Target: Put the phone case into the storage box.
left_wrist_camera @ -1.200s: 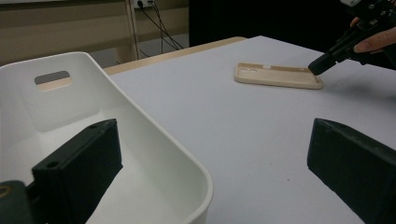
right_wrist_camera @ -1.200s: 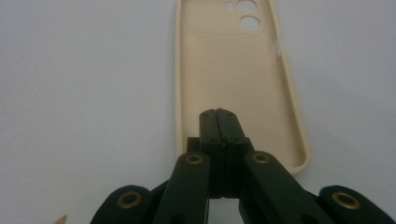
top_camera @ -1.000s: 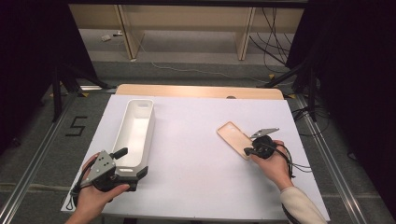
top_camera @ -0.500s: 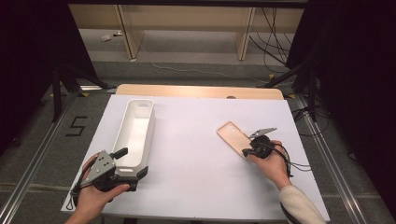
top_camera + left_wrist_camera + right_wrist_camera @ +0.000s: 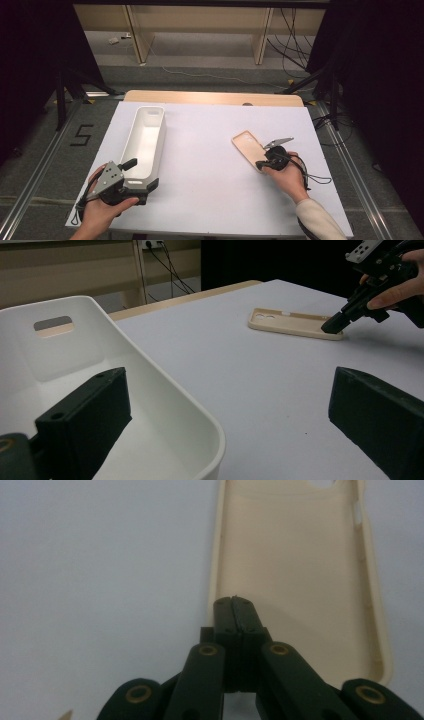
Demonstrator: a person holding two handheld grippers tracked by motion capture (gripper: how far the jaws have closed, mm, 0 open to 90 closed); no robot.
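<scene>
case location: phone case lies flat on the white table, open side up, on my right half – well apart from the bin.

right gripper: my right gripper has its jaws pressed together w/ nothing between them – tips sit at the near end of the case, at or just over its left rim. In the right gripper view I can't tell if the tips touch the rim or hover a hair above it.

case axis: long axis runs away from me and a bit to the left, camera cutout at the far end. So the case stretches straight ahead of the closed tips, basically in line w/ the gripper.

left gripper: my left gripper is at the near end of the white bin, jaws wide – in the left gripper view one jaw hangs inside the bin, the other outside over the table, near wall between them but not pinched afaict.

who's nearer: right hand by far, left one is across the table.

bin axis: long and narrow, running away from me, roughly parallel to the case.

in the way: nothing between case and bin, bare tabletop. My guess – jaws need to spread before I can pinch that rim.
</scene>
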